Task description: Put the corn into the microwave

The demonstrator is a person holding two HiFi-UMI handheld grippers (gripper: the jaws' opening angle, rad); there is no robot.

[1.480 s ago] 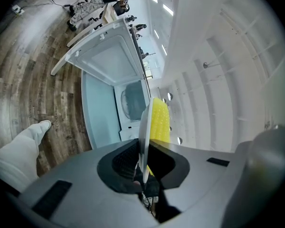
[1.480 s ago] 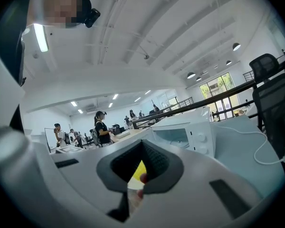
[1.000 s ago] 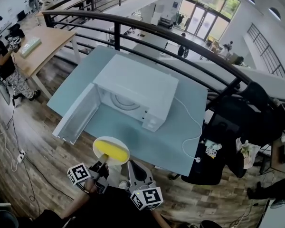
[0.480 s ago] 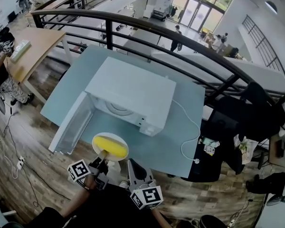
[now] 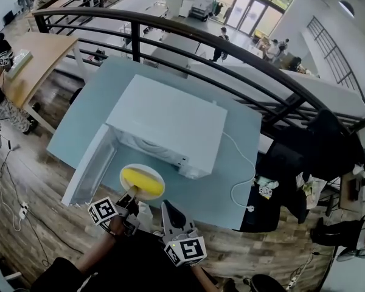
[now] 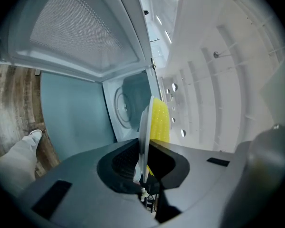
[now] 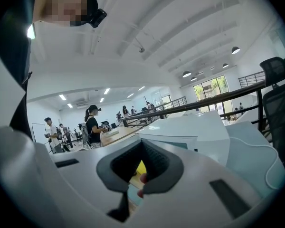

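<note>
The white box microwave (image 5: 170, 123) stands on the pale teal table (image 5: 231, 181) with its door (image 5: 88, 166) swung open to my left, the cavity facing me. Just outside that mouth, the round white plate (image 5: 159, 191) hangs off my left claw (image 5: 129, 204), which is clamped on the near rim. The yellow corn cob (image 5: 140, 179) lies on the plate, straight ahead of those jaws. Its long axis runs crosswise to my reach, roughly parallel with the oven's front. My right claw (image 5: 168, 215) sits farther back with its jaws closed on nothing.
</note>
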